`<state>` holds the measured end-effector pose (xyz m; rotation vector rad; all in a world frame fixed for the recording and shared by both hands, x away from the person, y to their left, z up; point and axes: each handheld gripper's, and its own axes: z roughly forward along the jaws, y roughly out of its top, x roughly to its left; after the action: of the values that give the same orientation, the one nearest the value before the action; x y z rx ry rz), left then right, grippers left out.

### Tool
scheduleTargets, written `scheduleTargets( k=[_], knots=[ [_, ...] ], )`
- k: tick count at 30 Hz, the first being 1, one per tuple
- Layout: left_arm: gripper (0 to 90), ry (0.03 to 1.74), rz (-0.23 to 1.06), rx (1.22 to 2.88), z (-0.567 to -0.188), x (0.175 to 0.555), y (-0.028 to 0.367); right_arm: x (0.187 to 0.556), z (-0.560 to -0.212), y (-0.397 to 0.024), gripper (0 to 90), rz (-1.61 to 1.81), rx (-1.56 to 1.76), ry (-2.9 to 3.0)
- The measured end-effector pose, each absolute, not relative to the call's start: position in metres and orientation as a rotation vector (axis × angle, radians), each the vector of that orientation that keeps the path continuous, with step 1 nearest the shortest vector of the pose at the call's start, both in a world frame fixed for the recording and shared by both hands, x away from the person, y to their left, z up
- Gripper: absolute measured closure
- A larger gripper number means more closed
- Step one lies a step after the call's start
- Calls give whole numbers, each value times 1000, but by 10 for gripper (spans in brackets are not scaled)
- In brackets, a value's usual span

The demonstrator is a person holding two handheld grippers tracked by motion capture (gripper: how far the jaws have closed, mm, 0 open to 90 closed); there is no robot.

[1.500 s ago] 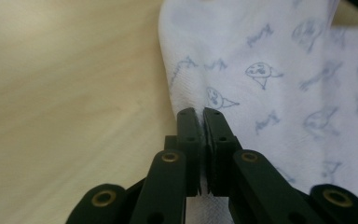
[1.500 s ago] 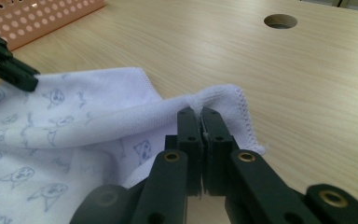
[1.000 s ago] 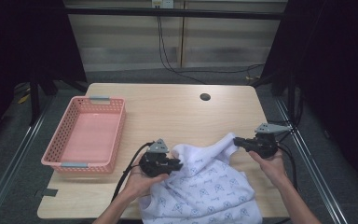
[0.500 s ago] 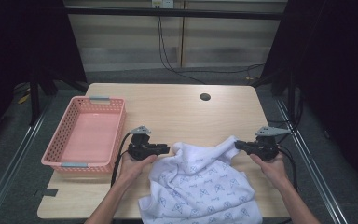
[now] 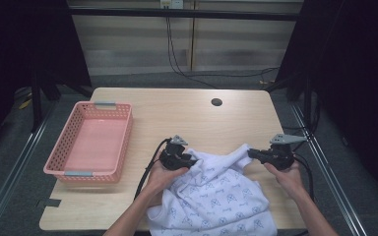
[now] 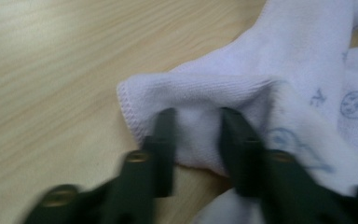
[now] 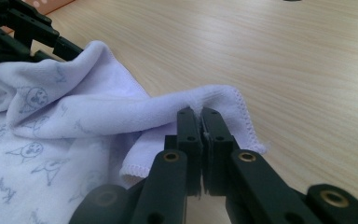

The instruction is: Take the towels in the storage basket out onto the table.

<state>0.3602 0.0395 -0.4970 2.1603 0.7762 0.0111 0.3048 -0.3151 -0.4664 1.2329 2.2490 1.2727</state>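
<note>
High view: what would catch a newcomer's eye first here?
The white printed towel draped over the table's near edge, with its two far corners stretched between the person's hands. The right tool is clamped shut on one hemmed corner, and the left tool has its jaws astride the other corner with cloth bunched between them. To the left on the wooden table sits an empty pink basket.

Left tool (image 5: pixel 193 161) jaws apart, right tool (image 5: pixel 250 154) clamped
</note>
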Motion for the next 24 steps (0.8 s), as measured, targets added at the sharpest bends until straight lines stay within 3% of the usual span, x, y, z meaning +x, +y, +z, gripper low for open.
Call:
scheduleTargets(
  k=[2,10,12,16,18,20,21,22,24],
  knots=[
    [889,745,42,2144,-491,359,41,305,-466,-315,872,1276,1233,2246],
    [895,802,54,2036,-465,368,77,308,-454,-318,872,1303,1225,2207],
    [689,845,22,2038,-473,369,74,309,-456,-316,872,1300,1224,2211],
    [529,857,19,2125,-492,373,61,310,-462,-315,871,1278,1233,2230],
    [492,878,3,2097,-498,376,58,309,-463,-316,871,1278,1237,2232],
    [527,863,-23,2093,-501,378,54,309,-463,-316,871,1274,1241,2232],
    [605,845,-13,2113,-502,377,52,309,-463,-317,872,1276,1242,2231],
    [831,819,9,2128,-503,376,50,309,-463,-317,871,1278,1240,2233],
    [845,808,5,2103,-499,375,51,308,-463,-317,871,1281,1237,2233]
  ],
)
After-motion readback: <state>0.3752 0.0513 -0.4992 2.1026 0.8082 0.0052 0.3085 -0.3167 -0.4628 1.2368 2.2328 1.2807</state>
